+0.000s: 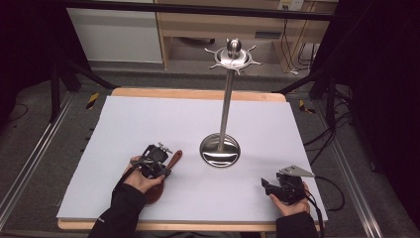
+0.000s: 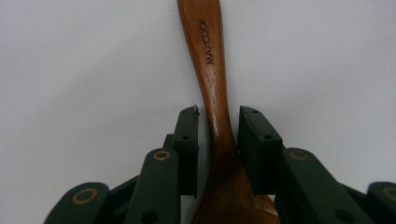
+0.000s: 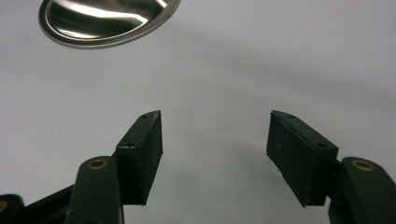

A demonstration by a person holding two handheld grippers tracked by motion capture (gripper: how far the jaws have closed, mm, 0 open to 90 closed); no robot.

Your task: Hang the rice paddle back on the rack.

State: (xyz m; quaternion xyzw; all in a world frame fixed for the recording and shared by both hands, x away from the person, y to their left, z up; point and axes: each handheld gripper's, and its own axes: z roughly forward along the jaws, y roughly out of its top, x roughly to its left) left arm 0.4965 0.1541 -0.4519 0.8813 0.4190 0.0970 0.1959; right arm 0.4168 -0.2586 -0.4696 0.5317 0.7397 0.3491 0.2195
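A brown wooden spoon (image 1: 174, 157) lies on the white table cover, its handle pointing toward the steel stand. My left gripper (image 1: 163, 170) sits over the spoon's neck. In the left gripper view the spoon (image 2: 210, 60) runs up between the jaws of the left gripper (image 2: 218, 119), and a thin gap shows beside the left pad (image 2: 187, 140), so the jaws are open around it. My right gripper (image 1: 266, 186) rests near the front right of the table. Its jaws stand open in the right gripper view (image 3: 215, 128) with nothing between them.
A tall steel utensil stand (image 1: 227, 99) with a round base (image 1: 220, 150) and hooked top ring (image 1: 233, 57) stands mid-table. Its base (image 3: 107, 21) shows ahead of the right gripper. White cover (image 1: 148, 119) spans the wooden table.
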